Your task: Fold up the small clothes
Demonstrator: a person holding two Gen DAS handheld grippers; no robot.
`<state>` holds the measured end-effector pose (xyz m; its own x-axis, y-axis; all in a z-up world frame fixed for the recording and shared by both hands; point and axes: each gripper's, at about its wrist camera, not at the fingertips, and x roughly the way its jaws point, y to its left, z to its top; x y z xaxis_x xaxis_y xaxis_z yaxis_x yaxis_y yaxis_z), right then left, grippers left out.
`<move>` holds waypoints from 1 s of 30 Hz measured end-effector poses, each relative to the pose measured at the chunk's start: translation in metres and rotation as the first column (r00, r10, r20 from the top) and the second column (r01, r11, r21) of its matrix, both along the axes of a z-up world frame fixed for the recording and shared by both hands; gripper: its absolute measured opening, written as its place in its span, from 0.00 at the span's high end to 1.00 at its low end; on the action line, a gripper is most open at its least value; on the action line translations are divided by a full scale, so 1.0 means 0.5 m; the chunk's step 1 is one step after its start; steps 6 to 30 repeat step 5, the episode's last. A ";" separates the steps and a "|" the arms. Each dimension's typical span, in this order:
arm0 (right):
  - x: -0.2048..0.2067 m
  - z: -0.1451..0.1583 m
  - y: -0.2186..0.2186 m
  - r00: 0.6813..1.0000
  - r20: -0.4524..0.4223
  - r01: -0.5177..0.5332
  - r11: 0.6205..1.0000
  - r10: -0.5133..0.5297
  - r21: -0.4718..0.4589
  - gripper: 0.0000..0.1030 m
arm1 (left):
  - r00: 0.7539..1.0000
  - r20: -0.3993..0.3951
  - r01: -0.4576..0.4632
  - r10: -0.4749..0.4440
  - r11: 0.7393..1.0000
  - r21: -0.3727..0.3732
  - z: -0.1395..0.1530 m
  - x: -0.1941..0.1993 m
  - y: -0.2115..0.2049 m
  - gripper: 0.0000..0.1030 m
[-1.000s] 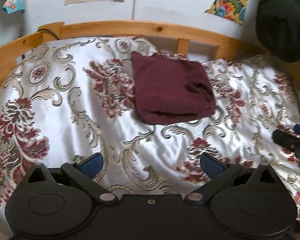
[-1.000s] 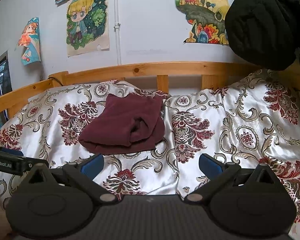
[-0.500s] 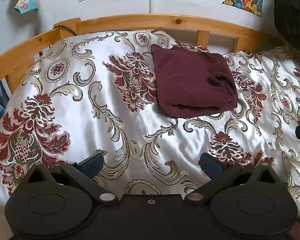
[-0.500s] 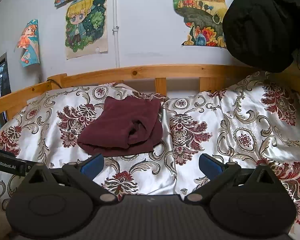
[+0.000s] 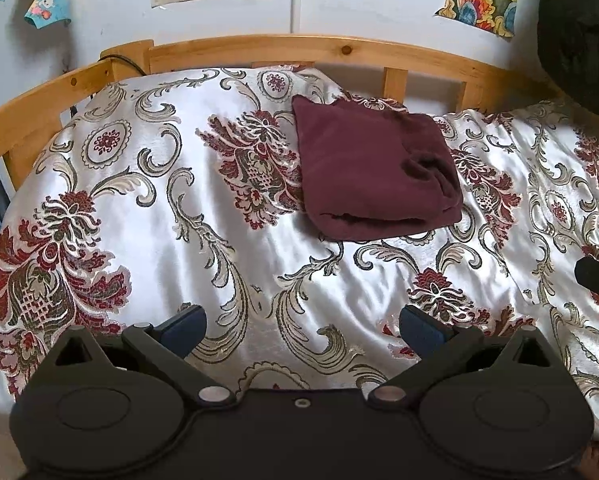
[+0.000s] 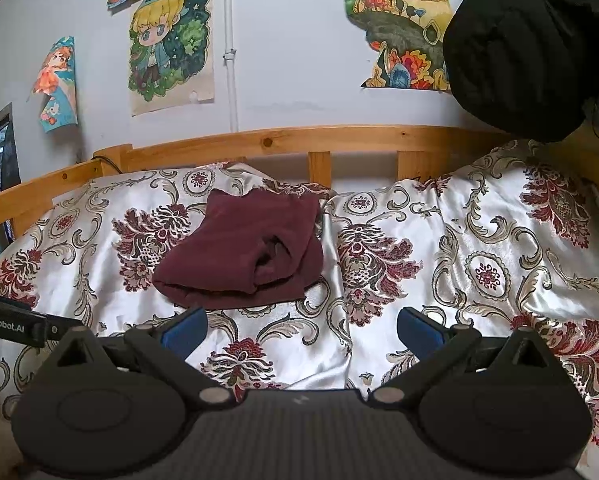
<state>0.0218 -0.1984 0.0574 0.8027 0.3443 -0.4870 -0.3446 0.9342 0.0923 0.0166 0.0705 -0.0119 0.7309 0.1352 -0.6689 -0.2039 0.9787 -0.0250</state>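
Note:
A dark maroon garment (image 5: pixel 373 174) lies folded into a rough square on the patterned bedspread (image 5: pixel 203 240), toward the far rail. It also shows in the right wrist view (image 6: pixel 251 256). My left gripper (image 5: pixel 301 326) is open and empty, well short of the garment, over the near part of the bed. My right gripper (image 6: pixel 301 326) is open and empty, just short of the garment's near edge. The right gripper's tip shows at the right edge of the left wrist view (image 5: pixel 597 280); the left gripper shows at the left edge of the right wrist view (image 6: pixel 15 324).
A wooden bed rail (image 5: pixel 299 50) runs along the far side and left side (image 5: pixel 31 120). A black jacket (image 6: pixel 539 40) hangs at the upper right. Posters (image 6: pixel 171 44) hang on the white wall.
The left gripper has pulled back and swung left, so the garment sits farther off and more bed shows. The right gripper has barely moved. Both stay open.

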 end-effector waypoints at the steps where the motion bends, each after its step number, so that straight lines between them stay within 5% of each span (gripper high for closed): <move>1: 0.000 0.000 0.000 1.000 0.000 0.000 1.000 0.000 0.000 0.00 | 1.000 -0.001 0.000 0.000 1.000 0.002 0.000 0.000 -0.001 0.01; 30: 0.000 -0.002 -0.002 1.000 -0.004 -0.001 1.000 0.001 -0.001 0.00 | 1.000 -0.004 -0.001 0.001 1.000 0.005 0.000 0.001 0.000 0.01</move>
